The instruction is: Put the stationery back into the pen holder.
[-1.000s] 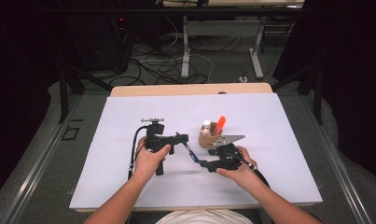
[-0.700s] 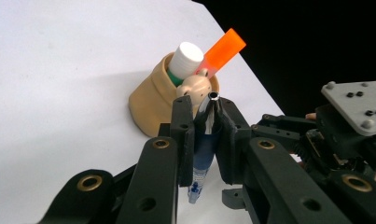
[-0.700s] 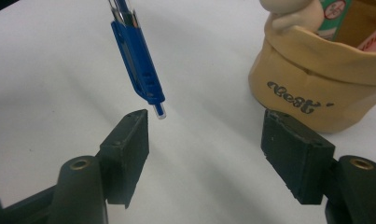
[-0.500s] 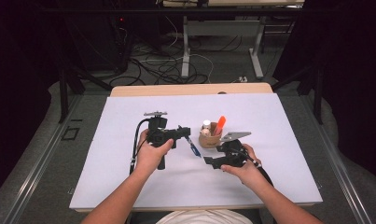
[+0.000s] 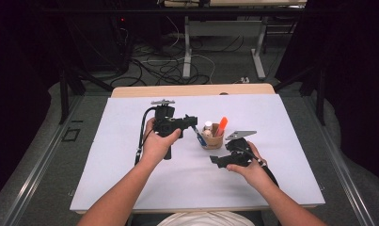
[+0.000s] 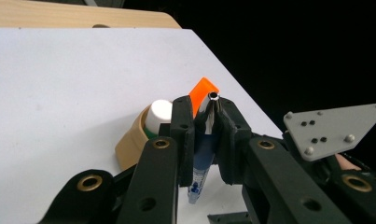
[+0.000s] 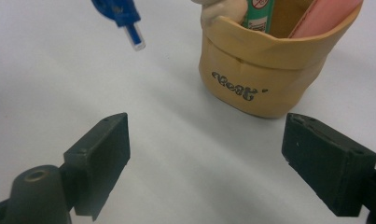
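A tan cup stands near the middle of the white mat. It holds an orange marker and a white-capped green tube. My left gripper hangs just left of the cup, shut on a blue pen whose tip points down. My right gripper rests low on the mat in front of the cup, its jaws wide open with nothing between them.
The mat covers a wooden table. Behind it lie cables and table legs on the floor. Bare mat stretches to the left and right of the cup.
My left gripper has carried the blue pen up and to the right, close to the cup. My right gripper has let go of it and drawn back slightly.
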